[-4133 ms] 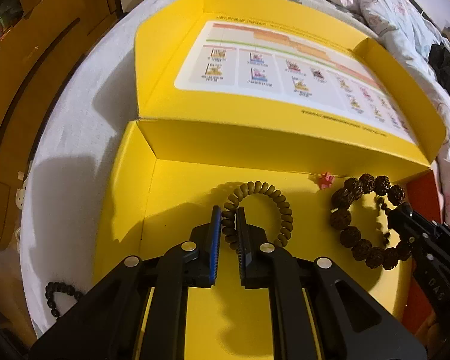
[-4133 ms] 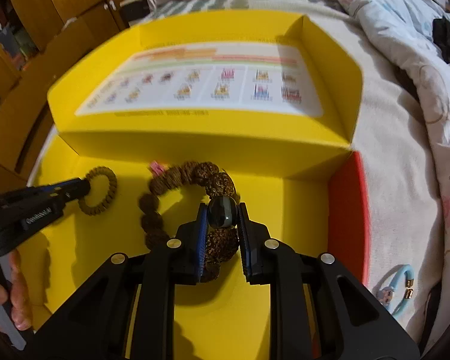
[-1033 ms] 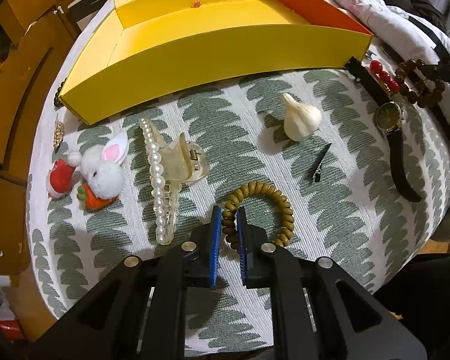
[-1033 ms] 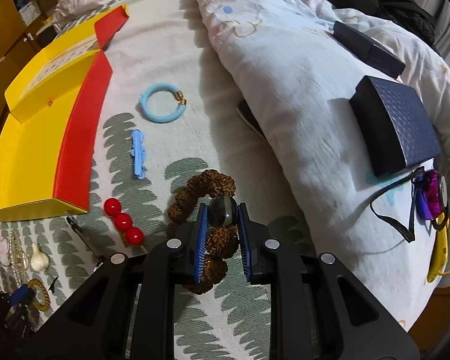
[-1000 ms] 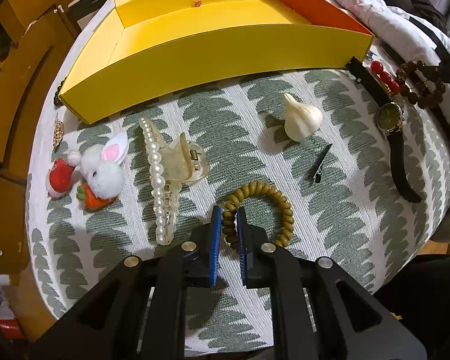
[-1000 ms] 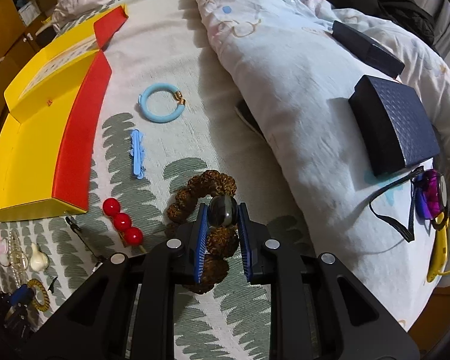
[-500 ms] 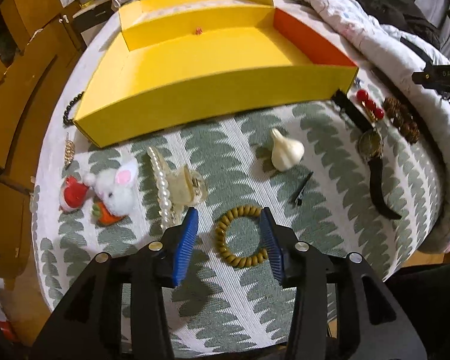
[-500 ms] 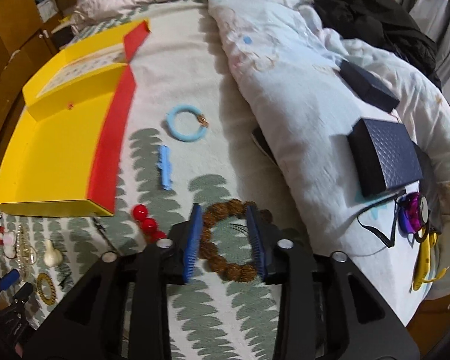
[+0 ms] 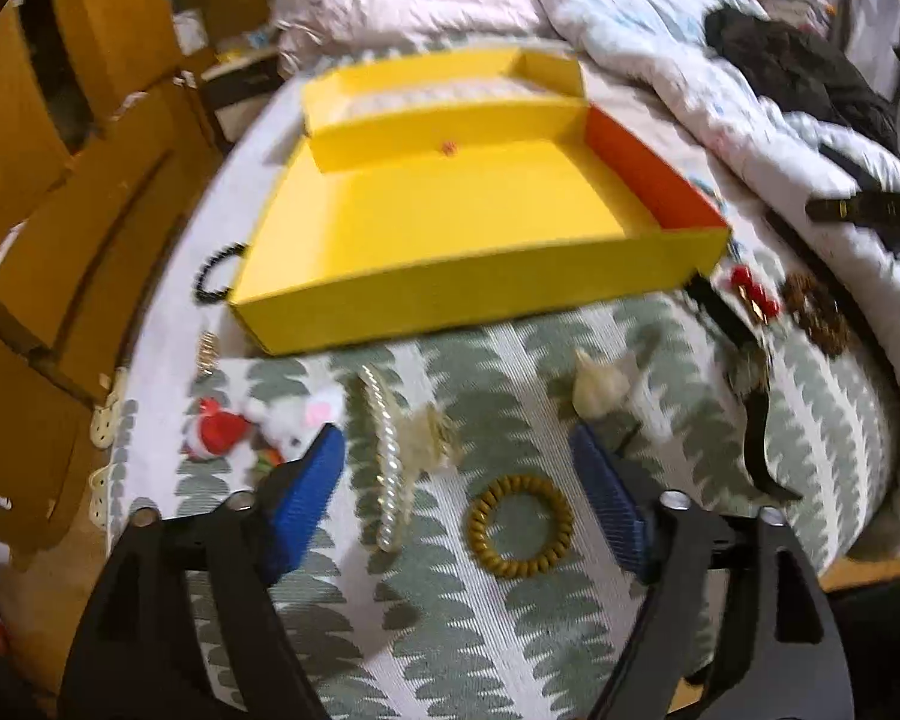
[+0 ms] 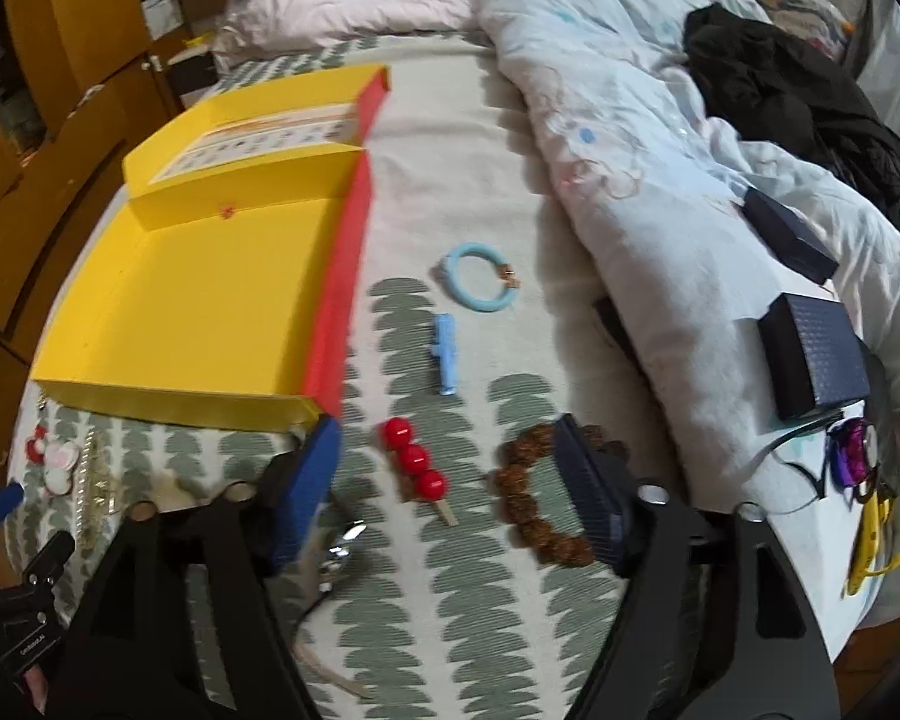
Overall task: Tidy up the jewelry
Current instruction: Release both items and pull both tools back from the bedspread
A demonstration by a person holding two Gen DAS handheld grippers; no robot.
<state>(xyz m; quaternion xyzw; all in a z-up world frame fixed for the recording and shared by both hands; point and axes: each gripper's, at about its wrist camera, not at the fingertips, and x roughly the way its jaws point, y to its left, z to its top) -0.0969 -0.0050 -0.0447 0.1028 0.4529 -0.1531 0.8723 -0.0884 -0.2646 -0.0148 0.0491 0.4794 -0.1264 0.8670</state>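
Between the spread left gripper (image 9: 459, 495) lies a coil bracelet (image 9: 520, 525); right gripper (image 10: 450, 486) spread beside red beads (image 10: 415, 459).

Warm indoor light, soft shadows; motion blur throughout both views; strong fisheye bending, dark vignetted corners.

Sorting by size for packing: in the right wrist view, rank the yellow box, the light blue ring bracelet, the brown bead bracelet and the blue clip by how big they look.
1. yellow box, far the largest.
2. brown bead bracelet and light blue ring bracelet: similar; the bead one is nearer the camera and partly hidden, so unranked.
3. blue clip, smallest.
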